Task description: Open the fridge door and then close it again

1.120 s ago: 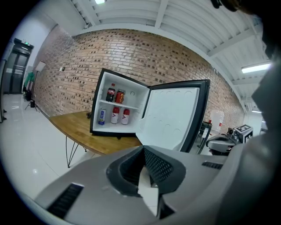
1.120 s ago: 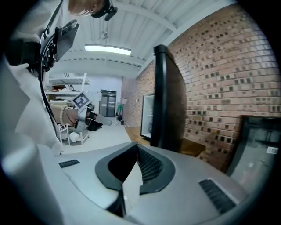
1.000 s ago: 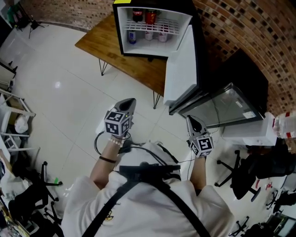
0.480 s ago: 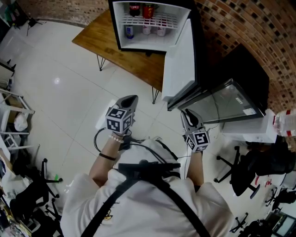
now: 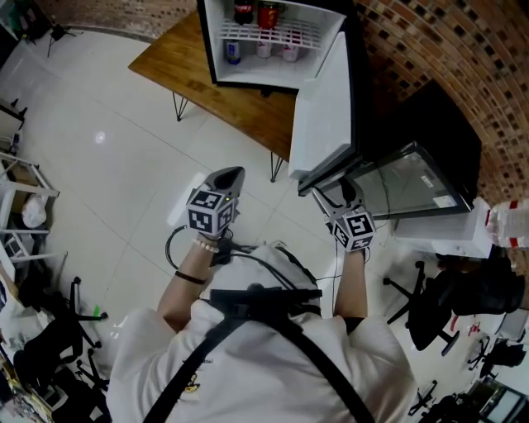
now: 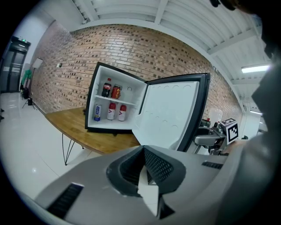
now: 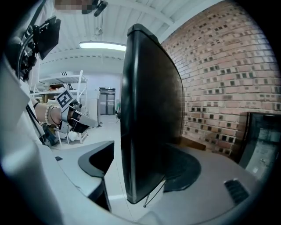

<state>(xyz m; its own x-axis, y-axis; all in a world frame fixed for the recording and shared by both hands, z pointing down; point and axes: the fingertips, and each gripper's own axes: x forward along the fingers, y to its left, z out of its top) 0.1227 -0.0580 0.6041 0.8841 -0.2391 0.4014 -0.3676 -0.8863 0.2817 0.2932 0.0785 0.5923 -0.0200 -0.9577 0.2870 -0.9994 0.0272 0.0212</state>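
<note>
- While idling low over the floor, the left gripper is holding its jaws pressed together on nothing and is standing clear of the door's swing, likely on purpose.
- Beside it, the right gripper has just been opening its jaws. They are now gaping wide and straddling the free edge of the fridge door, with the pads seemingly not pressing on it.
- That door is hanging wide open, so the loose straddle is probably setting up the push shut.
- Farther off, the mini fridge is sitting on a wooden table and showing its drinks.
- From the right gripper view, the dark door is blocking the cabinet.
- Any pad contact is proving hard to judge, and the drink labels are reading too small.
</note>
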